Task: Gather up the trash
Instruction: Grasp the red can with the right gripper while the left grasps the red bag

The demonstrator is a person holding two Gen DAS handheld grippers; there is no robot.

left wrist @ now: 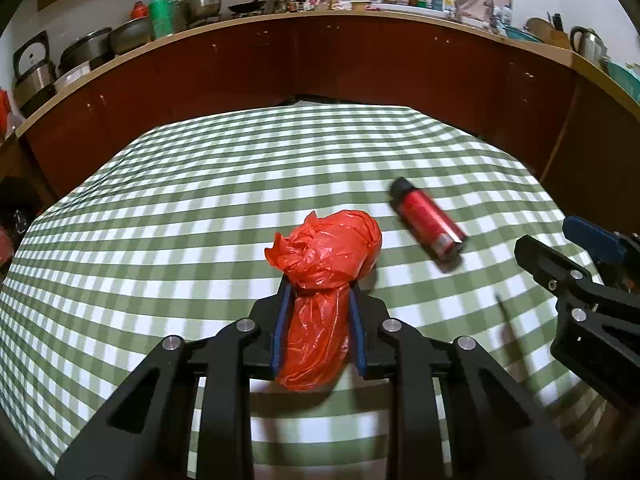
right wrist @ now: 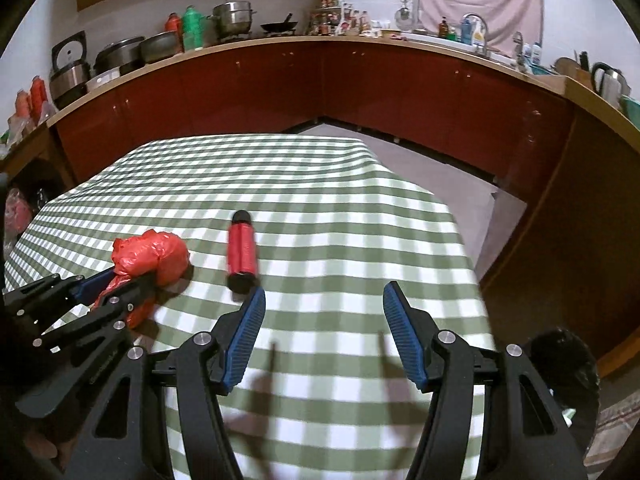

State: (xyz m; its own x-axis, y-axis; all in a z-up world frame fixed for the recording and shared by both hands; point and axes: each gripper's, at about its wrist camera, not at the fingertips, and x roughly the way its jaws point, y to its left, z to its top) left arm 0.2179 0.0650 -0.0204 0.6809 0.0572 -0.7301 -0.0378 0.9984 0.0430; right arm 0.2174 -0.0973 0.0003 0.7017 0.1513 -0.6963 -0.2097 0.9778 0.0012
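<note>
My left gripper (left wrist: 319,286) is shut on a crumpled red plastic bag (left wrist: 324,256), whose bunched top bulges out past the fingertips over the green checked tablecloth (left wrist: 200,220). The bag (right wrist: 150,258) and left gripper (right wrist: 120,284) also show at the left of the right wrist view. A red can with a black cap (left wrist: 428,218) lies on its side to the right of the bag. In the right wrist view the can (right wrist: 241,250) lies just beyond my left fingertip. My right gripper (right wrist: 324,296) is open and empty above the cloth; it also shows at the right of the left wrist view (left wrist: 552,240).
The table's right edge (right wrist: 460,248) drops to the floor (right wrist: 440,176). Dark red kitchen cabinets (left wrist: 320,60) wrap around behind the table, with pots, bottles and a sink on the counter (right wrist: 240,40). A dark object (right wrist: 568,364) sits at the lower right.
</note>
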